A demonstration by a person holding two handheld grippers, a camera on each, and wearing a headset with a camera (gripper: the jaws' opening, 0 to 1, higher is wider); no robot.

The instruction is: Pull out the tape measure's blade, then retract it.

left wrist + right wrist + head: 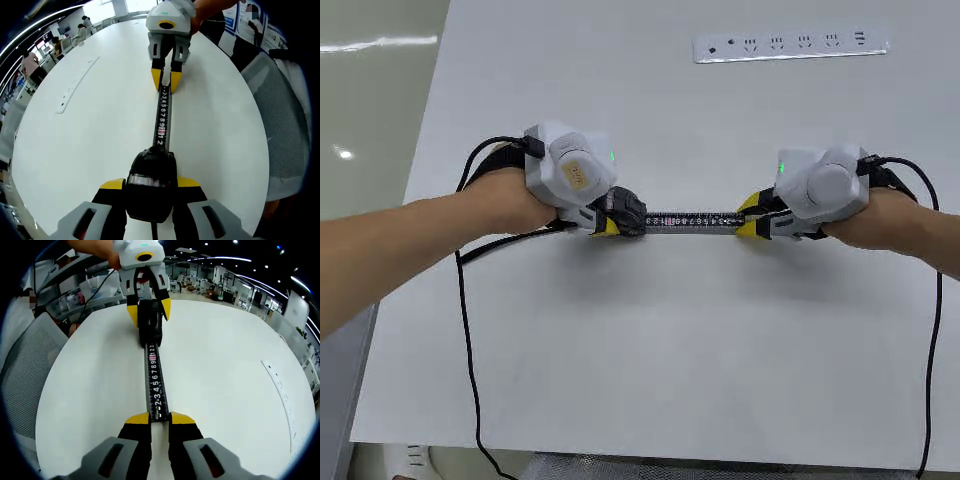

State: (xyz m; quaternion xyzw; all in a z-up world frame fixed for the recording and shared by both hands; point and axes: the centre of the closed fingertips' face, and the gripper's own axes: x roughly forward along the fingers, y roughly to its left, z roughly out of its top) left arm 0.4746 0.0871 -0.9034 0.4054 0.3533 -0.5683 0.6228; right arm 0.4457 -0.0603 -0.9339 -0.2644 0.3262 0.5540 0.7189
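While the blade [692, 219] is out: the tape measure [623, 212] hangs low over the middle of the desk [670, 350], parallel to its near edge and well back from it. Whether it touches the top I cannot tell.
Left gripper [605, 222]: jaws narrowed around the black case [151, 185], one on each flank, holding it.
Right gripper [752, 215]: jaws close together, pinching the blade's free end. A short run of blade lies straight between the two grippers.
Slip at the tip: probably the main risk. The hold is on thin, smooth metal, and if it lets go under spring pull the blade would whip back into the case.
Off-line pull: should either hand rise or twist, the blade could kink or the case could turn in its jaws.
Retraction: safest fed back by bringing the grippers together. Let go freely, the end hook would slam the case mouth.
Cable [465, 330]: runs toward the desk's near-left corner and may tug the left hand.
Power strip [790, 44]: by the far edge, well apart, no hazard.
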